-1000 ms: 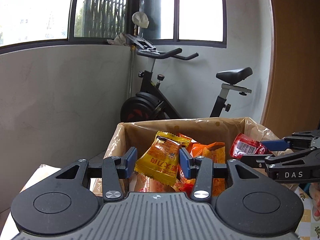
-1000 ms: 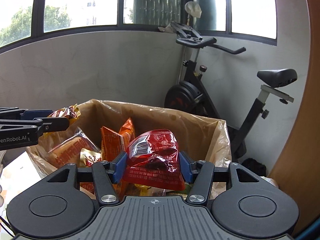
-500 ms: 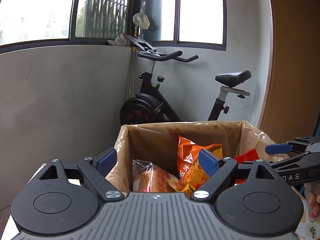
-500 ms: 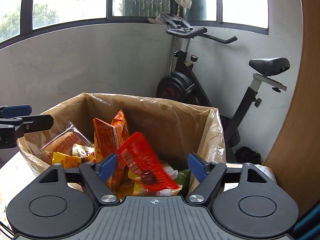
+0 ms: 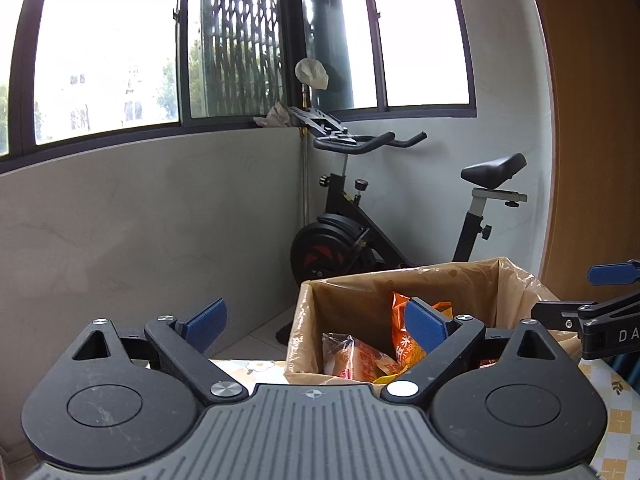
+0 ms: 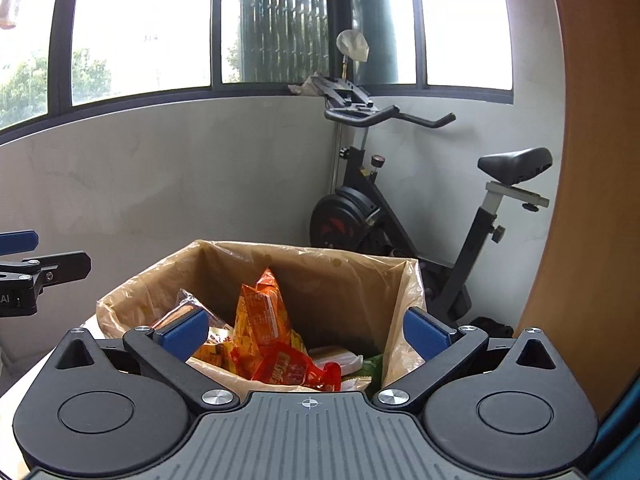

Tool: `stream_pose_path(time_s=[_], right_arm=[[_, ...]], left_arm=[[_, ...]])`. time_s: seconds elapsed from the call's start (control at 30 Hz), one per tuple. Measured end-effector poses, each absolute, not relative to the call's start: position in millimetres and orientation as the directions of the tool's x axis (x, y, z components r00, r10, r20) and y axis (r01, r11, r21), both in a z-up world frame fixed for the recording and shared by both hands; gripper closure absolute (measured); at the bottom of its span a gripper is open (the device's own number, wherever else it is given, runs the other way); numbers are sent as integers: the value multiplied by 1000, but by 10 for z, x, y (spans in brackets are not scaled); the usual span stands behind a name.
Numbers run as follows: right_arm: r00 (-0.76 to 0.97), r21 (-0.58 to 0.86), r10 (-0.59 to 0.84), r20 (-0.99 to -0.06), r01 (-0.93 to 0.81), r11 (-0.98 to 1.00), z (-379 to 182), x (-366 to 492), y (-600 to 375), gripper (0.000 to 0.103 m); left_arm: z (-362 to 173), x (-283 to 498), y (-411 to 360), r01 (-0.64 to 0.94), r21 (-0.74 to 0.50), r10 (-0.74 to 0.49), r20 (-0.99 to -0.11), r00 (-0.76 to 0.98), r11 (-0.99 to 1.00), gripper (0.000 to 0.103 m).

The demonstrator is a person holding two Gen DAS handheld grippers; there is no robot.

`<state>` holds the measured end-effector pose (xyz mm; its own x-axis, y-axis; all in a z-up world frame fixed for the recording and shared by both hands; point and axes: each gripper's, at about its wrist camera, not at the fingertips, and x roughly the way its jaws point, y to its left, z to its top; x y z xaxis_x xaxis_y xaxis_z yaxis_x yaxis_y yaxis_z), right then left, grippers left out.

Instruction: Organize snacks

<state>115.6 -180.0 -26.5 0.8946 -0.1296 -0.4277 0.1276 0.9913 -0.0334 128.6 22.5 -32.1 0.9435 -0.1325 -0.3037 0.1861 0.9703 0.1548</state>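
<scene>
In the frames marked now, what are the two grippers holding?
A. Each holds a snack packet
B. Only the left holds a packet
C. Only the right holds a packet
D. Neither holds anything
D: the left gripper and right gripper both stand wide open and empty, while the snack packets lie inside the lined box.

A second ago the left gripper (image 5: 316,326) was clamped on a yellow snack packet and the right gripper (image 6: 306,330) on a red packet (image 6: 294,368); both now stand spread wide with nothing between the fingers. The red packet now lies inside the lined box (image 6: 404,280), at its near side in front of the upright orange packet (image 6: 262,308); the yellow packet can no longer be made out. The left gripper has shifted left and back, so the box now sits right of its centre.
</scene>
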Motion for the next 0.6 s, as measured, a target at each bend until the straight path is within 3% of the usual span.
stream_pose_path(time_s=[0.6], right_arm=[[934,-11,-172,-313,178,984,276,154,-1439,0]], left_arm=[[136,445,389,176,93,-151,-224,963,980,5]])
